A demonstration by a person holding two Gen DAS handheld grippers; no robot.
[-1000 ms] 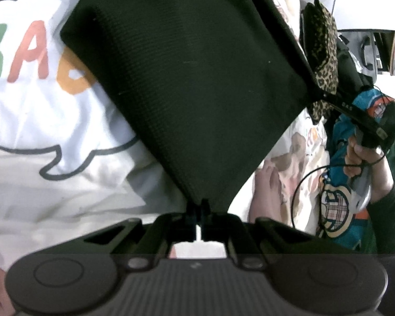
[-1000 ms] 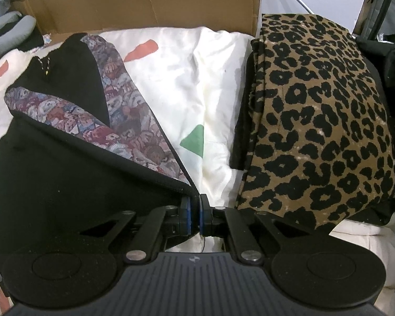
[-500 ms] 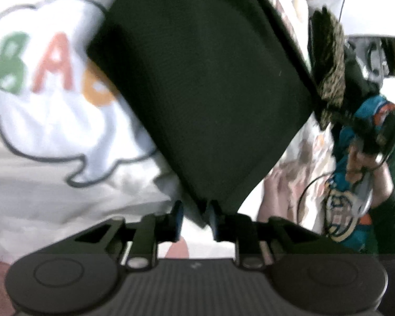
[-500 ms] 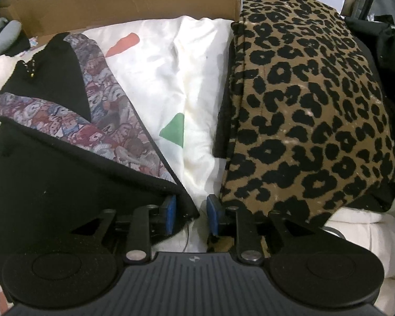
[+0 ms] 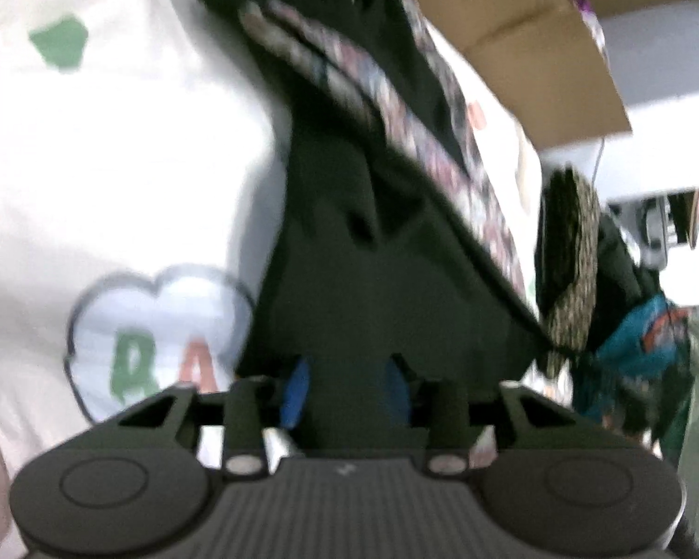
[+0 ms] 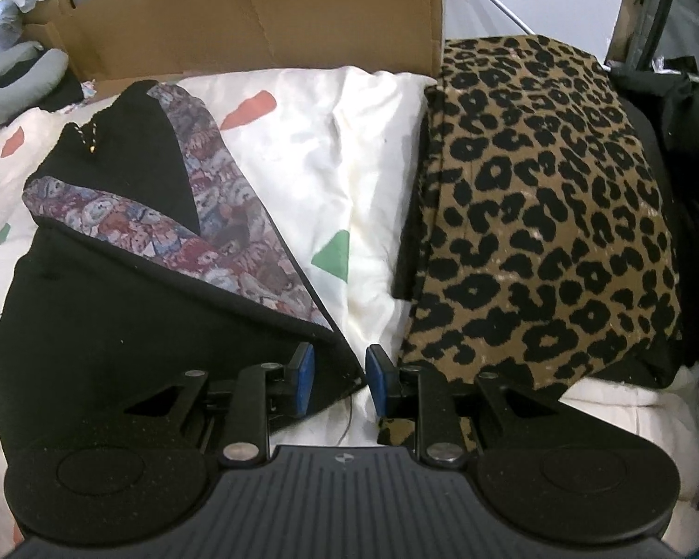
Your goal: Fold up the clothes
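Note:
A black garment with a patterned lining lies folded on white bedding printed with coloured shapes. My right gripper is open, its blue pads standing either side of the garment's near corner without pressing it. The left wrist view is blurred. In it the same black garment stretches away over the white bedding with its cloud print. My left gripper hangs over the garment's near edge, and its jaws are opening. Black cloth shows between the blue pads, but nothing is pinched.
A folded leopard-print garment lies just right of my right gripper, with dark clothes beyond it. A cardboard sheet stands at the back and a grey neck pillow at far left. Teal clothing is piled at right.
Both grippers were shut on the black garment's corners and have let go. The left gripper has drawn back and up and tilted, so more of the garment shows. The right has risen slightly.

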